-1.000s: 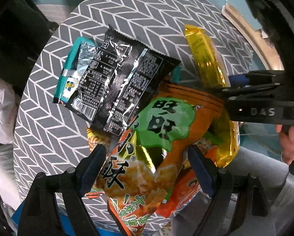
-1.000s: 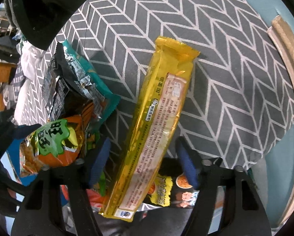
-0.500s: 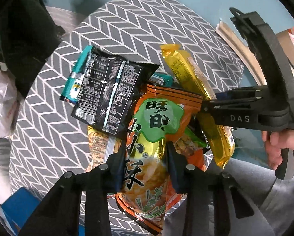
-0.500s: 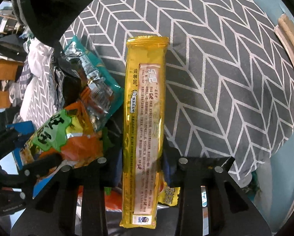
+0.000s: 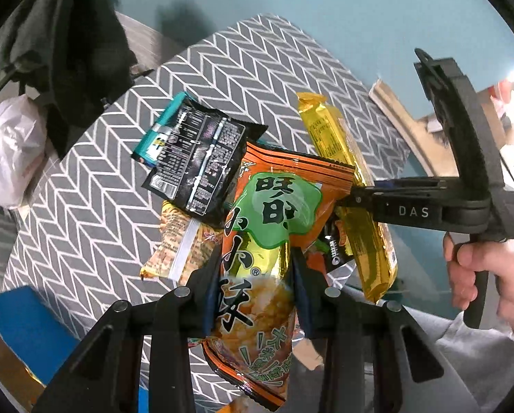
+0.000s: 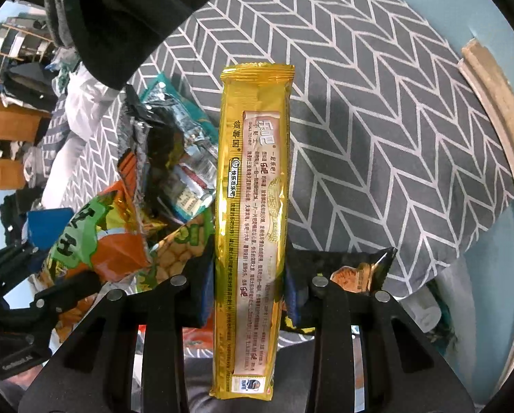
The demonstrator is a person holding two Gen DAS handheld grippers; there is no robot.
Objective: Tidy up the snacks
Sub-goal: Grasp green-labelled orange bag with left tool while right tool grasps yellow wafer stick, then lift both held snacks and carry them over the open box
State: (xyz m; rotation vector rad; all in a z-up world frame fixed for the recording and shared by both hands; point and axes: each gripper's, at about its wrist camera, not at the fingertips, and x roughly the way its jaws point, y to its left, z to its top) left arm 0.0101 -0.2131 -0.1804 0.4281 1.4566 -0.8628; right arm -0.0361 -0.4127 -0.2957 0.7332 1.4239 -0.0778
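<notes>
Grey herringbone cushion [image 5: 95, 186] against a teal wall fills both views, snack pile toward its lower centre. Left gripper [image 5: 255, 275], bottom centre of the left wrist view, has its jaws drawn in tight on the orange-and-green rice cracker bag [image 5: 274, 227], pinching it across the lower half; the bag's top stands up over the pile. Right gripper [image 6: 250, 285], bottom centre of the right wrist view, is clamped on the long yellow biscuit pack [image 6: 253, 206] at about its lower third, the pack running straight up the frame. In the left view the same pack shows at right centre, held by the other tool. Under and beside the orange bag: black foil packet [image 5: 198, 165], lapping a teal packet [image 5: 157, 134] at upper left of the pile, and a tan noodle-print packet [image 5: 177, 247] at centre left. Blue box [image 5: 19, 330] sits lower left, apart from the pile. Handling guess: the cracker bag looks light, air-puffed and glossy, contents brittle, so a firm pinch may crush pieces and the film may slide; the flat sealed edge seems the safer hold. The yellow pack looks stiffer but long, likely to swing or droop held low; a grip nearer mid-length would balance better. Biscuits inside are probably breakable.
</notes>
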